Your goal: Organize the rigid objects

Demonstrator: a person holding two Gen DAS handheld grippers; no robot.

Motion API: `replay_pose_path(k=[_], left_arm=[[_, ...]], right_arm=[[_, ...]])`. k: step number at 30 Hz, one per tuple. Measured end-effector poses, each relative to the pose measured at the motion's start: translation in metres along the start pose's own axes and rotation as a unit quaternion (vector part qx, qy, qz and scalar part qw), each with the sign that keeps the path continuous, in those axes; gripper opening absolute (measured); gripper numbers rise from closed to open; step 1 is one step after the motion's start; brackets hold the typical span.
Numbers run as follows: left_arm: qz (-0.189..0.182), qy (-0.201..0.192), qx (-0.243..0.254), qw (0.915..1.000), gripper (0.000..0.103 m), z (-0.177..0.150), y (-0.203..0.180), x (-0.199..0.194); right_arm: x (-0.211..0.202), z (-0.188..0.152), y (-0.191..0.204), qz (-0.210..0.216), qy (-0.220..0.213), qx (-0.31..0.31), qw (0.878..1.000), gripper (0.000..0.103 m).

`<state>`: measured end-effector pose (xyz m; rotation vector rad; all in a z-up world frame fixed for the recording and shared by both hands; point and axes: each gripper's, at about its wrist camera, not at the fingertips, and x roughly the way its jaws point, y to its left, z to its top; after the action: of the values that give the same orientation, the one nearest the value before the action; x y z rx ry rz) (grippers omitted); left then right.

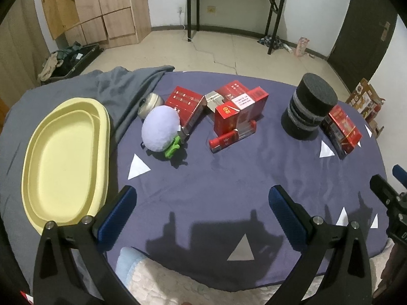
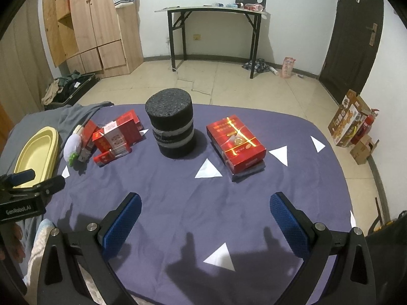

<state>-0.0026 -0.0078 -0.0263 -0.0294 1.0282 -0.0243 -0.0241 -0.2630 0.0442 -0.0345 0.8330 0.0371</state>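
A yellow oval tray (image 1: 38,178) lies at the left of the purple-covered table (image 1: 216,178); it also shows in the right wrist view (image 2: 51,137). A pile of red boxes (image 1: 229,109) sits mid-table, with a red tube (image 1: 226,139) in front. A pale fuzzy ball (image 1: 160,129) with a green clip (image 1: 173,148) lies left of the pile. A black foam cylinder (image 2: 173,129) stands upright. A flat red carton (image 2: 235,142) lies to its right. My left gripper (image 1: 203,213) is open and empty above the near cloth. My right gripper (image 2: 206,218) is open and empty too.
A grey blanket (image 1: 122,86) is bunched behind the tray. A small round tin (image 1: 150,103) sits behind the ball. White triangles mark the cloth. A folding desk (image 2: 213,12), wooden wardrobe (image 2: 96,25) and cardboard boxes (image 2: 351,122) stand on the floor beyond.
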Motion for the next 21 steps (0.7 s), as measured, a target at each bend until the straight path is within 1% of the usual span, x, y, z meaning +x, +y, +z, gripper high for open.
replay_pose_path(k=[4,7,12,16,18,21], left_arm=[[0.006,-0.008,0.008,0.9999,0.103,-0.0012,-0.0033,-0.0007],[0.002,-0.001,0.014,0.9999,0.103,-0.0015,-0.0043,0.0005],[-0.011,0.005,0.008,0.9999,0.103,-0.0022,-0.0013,0.0003],[-0.004,0.004,0.007,1.0000,0.103,-0.0013,-0.0005,-0.0009],[-0.005,0.006,0.003,1.0000,0.103,-0.0007,0.0003,-0.0012],[-0.008,0.006,0.001,1.0000,0.103,0.0001,0.0017,-0.0010]], right_arm=[[-0.0006,0.0016,0.0003,0.001,-0.002,-0.001,1.000,0.103],[0.0004,0.0016,-0.0005,0.001,0.000,0.001,1.000,0.103],[0.0001,0.0015,-0.0021,0.008,0.001,0.008,1.000,0.103],[0.0012,0.0018,-0.0034,0.009,0.002,0.011,1.000,0.103],[0.0024,0.0016,-0.0038,0.016,0.003,0.014,1.000,0.103],[0.0032,0.0011,-0.0023,0.012,0.004,0.008,1.000,0.103]])
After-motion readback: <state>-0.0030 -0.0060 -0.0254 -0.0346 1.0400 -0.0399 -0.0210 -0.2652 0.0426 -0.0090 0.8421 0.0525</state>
